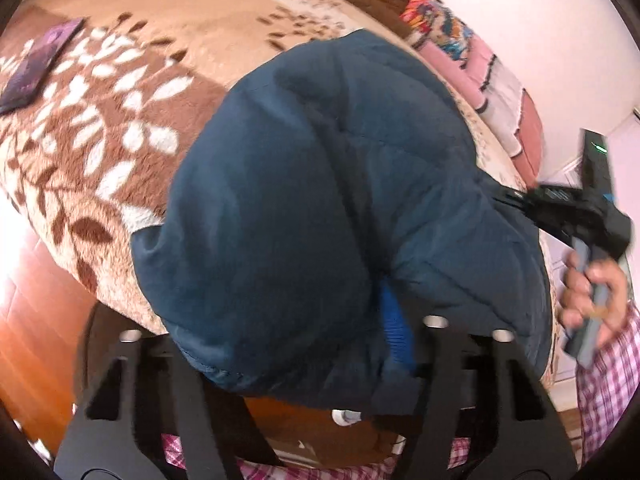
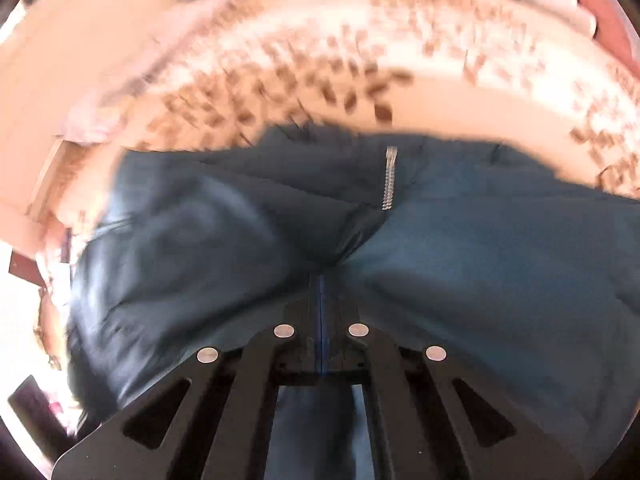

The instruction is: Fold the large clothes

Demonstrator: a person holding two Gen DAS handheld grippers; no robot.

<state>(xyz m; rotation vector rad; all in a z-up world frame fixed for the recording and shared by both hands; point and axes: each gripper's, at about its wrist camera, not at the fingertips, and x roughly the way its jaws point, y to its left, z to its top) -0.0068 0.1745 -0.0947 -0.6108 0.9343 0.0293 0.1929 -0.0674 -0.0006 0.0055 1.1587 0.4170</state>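
Observation:
A dark teal padded jacket [image 1: 340, 200] is bunched on the leaf-patterned blanket over the bed's near edge. It drapes over my left gripper [image 1: 304, 364], whose arms stand wide apart; its fingertips are hidden under the fabric. In the left wrist view my right gripper [image 1: 516, 196], held in a hand, bites the jacket's right edge. In the right wrist view the right gripper [image 2: 321, 288] is shut on a fold of the jacket [image 2: 480, 260], with a silver zipper [image 2: 390, 178] just beyond it.
The brown and cream leaf blanket [image 1: 100, 140] covers the bed. A dark purple book [image 1: 36, 64] lies at far left. Pink and patterned pillows [image 1: 480, 64] line the far right by a white wall. Wooden floor [image 1: 36, 320] lies below the bed edge.

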